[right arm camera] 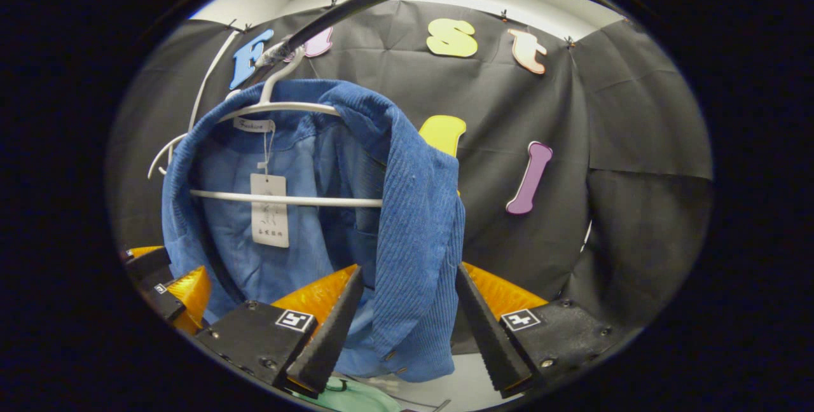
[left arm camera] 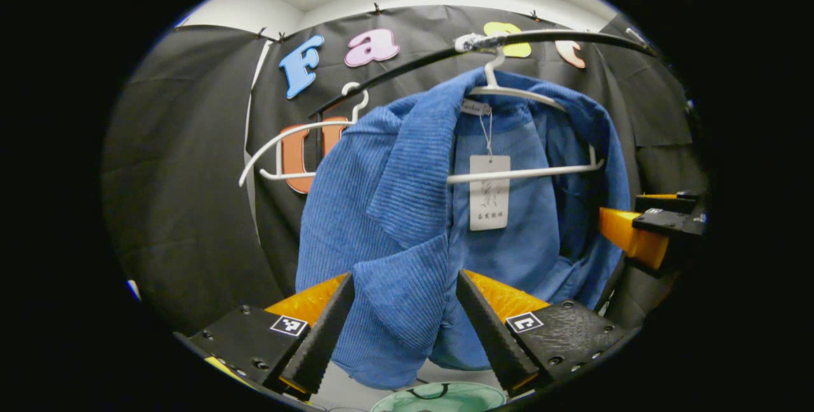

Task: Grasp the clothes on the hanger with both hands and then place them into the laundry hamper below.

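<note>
Black cloth wall behind, blue jacket (left arm camera: 407, 208) on white hanger (left arm camera: 521, 173) under rail (left arm camera: 547, 35). Left gripper (left arm camera: 405, 329) and right gripper (right arm camera: 407, 329) fingers spread wide, fabric hanging btwn each pair; contact unclear. Green hamper (left arm camera: 439, 398) just below fingers.

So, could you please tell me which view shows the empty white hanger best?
The left gripper view: the empty hanger hangs clear of the blue garment, hook and bar visible. In the right gripper view just a curved sliver shows beside the garment.
</note>
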A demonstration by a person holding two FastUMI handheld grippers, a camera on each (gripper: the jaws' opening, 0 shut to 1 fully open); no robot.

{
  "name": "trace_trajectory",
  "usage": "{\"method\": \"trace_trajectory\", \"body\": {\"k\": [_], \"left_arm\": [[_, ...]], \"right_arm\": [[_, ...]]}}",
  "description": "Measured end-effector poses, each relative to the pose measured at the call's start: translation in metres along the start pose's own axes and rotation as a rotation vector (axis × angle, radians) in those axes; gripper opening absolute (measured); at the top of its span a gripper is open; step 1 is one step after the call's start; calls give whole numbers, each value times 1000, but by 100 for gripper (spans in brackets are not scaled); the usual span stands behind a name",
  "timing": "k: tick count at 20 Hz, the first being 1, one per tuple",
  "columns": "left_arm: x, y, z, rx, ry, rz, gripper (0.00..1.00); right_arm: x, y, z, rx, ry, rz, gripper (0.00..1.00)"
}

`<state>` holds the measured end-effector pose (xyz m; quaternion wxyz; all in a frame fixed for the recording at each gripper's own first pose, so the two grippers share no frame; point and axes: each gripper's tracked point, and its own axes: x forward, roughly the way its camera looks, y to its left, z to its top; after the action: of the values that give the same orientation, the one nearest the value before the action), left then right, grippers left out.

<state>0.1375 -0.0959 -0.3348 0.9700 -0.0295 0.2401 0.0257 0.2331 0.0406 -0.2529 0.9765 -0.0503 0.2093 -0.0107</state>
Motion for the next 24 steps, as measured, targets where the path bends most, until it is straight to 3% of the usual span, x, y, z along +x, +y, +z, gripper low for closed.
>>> {"method": "trace_trajectory", "body": {"k": [4, 5, 9, 10, 12, 16, 17, 18, 24], "left_arm": [[14, 0, -4, 1, 7, 42, 99], [18, 1, -6, 3, 8, 54, 95], [32, 8, -12, -11, 46, 96, 54], [34, 13, -15, -12, 67, 116, 43], [37, 15, -21, -31, 102, 121, 8], [31, 19, -13, -145, 110, 85, 10], [27, 25, -9, -162, 105, 94, 10], [26, 30, -6, -182, 105, 93, 2], [13, 62, 31, -248, 66, 101, 2]], "right_arm": [[16, -2, -4, 9, 11, 27, 82], [18, -3, -6, 5, 17, 36, 78], [23, -12, -9, 23, 22, 50, 59], [26, -16, -10, 32, 23, 43, 49], [32, -27, -15, 59, 45, 33, 34], [32, -35, -10, 139, 38, 78, 15], [31, -39, -8, 159, 36, 81, 14], [33, -42, -4, 184, 37, 81, 12], [31, -66, 16, 289, 18, 75, 10]]}}
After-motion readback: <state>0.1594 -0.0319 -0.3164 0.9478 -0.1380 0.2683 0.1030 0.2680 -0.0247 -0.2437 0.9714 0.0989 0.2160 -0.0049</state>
